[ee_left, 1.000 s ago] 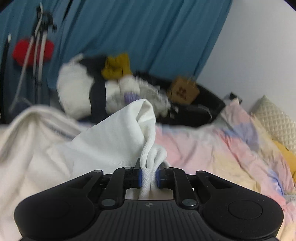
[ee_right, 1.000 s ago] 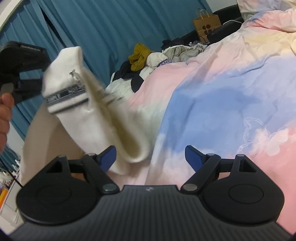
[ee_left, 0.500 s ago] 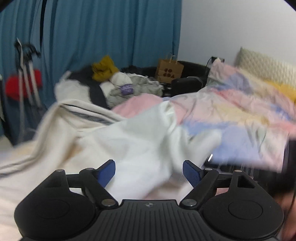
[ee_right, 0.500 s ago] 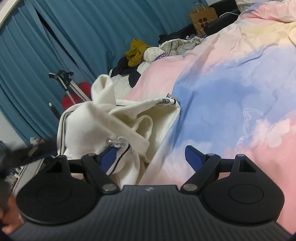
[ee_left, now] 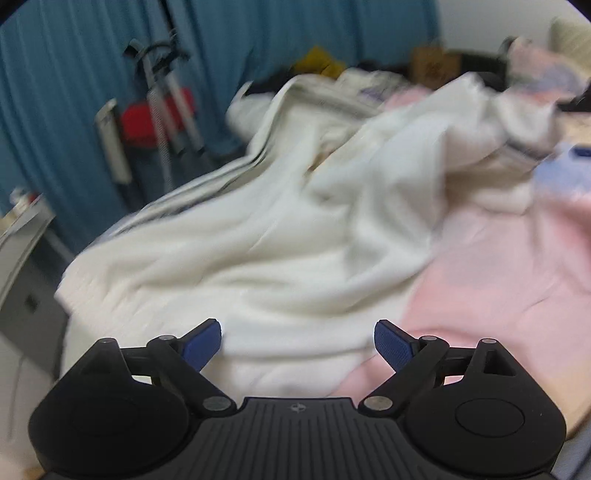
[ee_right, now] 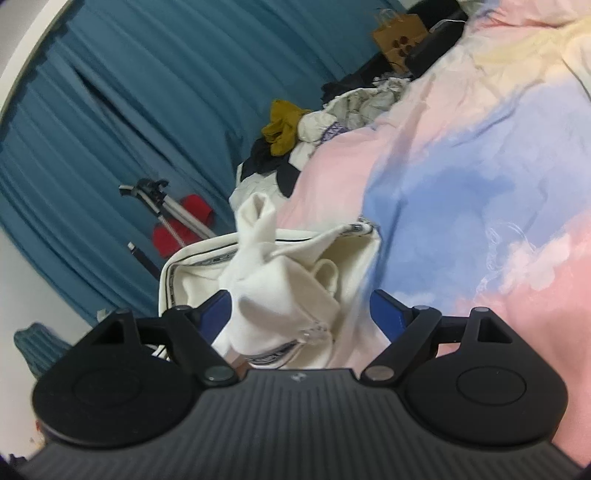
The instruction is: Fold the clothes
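White garment [ee_left: 280, 236] is lying crumpled on the bed, at the near-left corner of the pastel duvet [ee_left: 517, 266], with its dark-striped trim [ee_right: 221, 258] showing along one edge. In the right wrist view a bunched part of it [ee_right: 273, 288] is sticking up in a peak, just in front of the right gripper.

Left gripper [ee_left: 297, 341] is sitting wide open; its jaws have just been opening, and nothing is between them. Blue pads [ee_left: 203, 343] are hovering above the white fabric, not pinching it. View is motion-blurred, so can't tell if the tips are brushing the cloth.

Right gripper [ee_right: 299, 317] is also standing wide open. The bunched fabric is sitting between its fingers, close to the left pad [ee_right: 216, 314]; the right pad [ee_right: 386, 314] is clear of it. Pads aren't pressing on it, so no grip.

Further out: a heap of other clothes [ee_right: 325, 118] is lying at the far edge of the bed, a mustard-yellow piece [ee_right: 282, 123] on top. Beyond it a brown paper bag [ee_right: 399, 33] is standing by a dark object. Teal curtain [ee_right: 147, 92] is hanging behind, with a tripod [ee_right: 166, 206] and something red [ee_right: 184, 225] in front of it.
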Demonstrator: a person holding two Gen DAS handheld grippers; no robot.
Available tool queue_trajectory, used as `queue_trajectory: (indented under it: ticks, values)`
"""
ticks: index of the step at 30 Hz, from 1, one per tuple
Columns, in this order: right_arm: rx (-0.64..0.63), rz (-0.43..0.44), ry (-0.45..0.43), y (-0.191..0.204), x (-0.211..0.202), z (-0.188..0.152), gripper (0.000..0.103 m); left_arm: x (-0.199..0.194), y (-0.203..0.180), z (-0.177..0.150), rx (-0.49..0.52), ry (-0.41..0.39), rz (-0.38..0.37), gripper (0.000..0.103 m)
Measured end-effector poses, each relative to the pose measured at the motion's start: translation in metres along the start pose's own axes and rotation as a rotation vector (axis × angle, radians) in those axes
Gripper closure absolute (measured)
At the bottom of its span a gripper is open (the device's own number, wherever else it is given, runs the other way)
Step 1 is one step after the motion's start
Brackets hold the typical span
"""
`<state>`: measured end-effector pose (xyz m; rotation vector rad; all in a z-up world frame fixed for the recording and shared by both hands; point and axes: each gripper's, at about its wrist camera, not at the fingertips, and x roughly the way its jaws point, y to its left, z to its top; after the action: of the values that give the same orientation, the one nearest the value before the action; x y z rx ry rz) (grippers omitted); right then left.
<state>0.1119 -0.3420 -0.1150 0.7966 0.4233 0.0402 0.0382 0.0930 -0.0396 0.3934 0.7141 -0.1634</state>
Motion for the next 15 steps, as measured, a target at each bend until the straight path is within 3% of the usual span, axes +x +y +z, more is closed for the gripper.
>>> queue_trajectory:
  ticks: [3, 6, 7, 9, 11, 15]
  values:
    - [-0.044, -0.009, 0.015, 0.010, 0.016, 0.005, 0.018, 0.009, 0.015, -0.004, -0.036, 0.045, 0.064, 0.011]
    - [-0.103, -0.027, 0.051, 0.018, 0.037, 0.012, 0.020, 0.010, 0.028, -0.006, -0.115, 0.057, 0.051, 0.009]
    - [-0.116, -0.023, 0.067, 0.020, 0.041, 0.013, 0.025, 0.011, 0.030, -0.006, -0.131, 0.062, 0.044, 0.008]
    - [-0.143, -0.014, 0.100, 0.023, 0.049, 0.015, 0.056, 0.014, 0.033, -0.005, -0.161, 0.073, 0.032, 0.007]
    - [-0.196, -0.030, 0.111, 0.029, 0.049, 0.015, 0.075, 0.015, 0.035, -0.005, -0.182, 0.082, 0.025, 0.006]
    - [-0.260, -0.055, 0.055, 0.039, 0.038, 0.028, 0.085, 0.022, 0.037, -0.004, -0.194, 0.116, 0.039, 0.006]
